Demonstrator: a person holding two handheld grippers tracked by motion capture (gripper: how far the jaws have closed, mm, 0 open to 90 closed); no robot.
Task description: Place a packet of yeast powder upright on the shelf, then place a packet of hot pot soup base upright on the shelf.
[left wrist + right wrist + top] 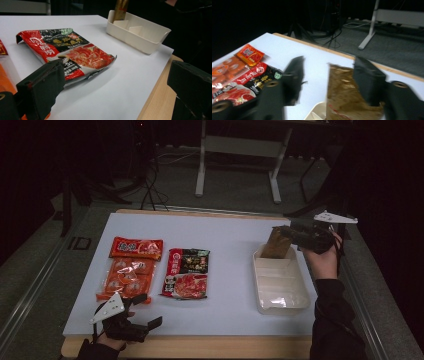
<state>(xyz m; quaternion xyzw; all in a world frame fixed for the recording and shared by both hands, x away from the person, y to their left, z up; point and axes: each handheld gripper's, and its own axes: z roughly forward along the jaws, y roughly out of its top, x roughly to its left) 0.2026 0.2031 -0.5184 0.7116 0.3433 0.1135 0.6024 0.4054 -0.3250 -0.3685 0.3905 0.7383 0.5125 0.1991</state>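
A brown packet stands upright in the far end of a white tray at the table's right. My right gripper is level with the packet's top, its jaws open around it. In the right gripper view the brown packet sits between the spread jaws of that gripper, close against the right-hand one and clear of the other. My left gripper rests at the near left edge, open and empty. Its own view has its jaws wide apart, aimed at a red and black packet.
On the white mat lie a red and black packet, a large orange bag and a small red packet behind it. The tray has dividers inside. Table legs and cables stand on the floor beyond the far edge.
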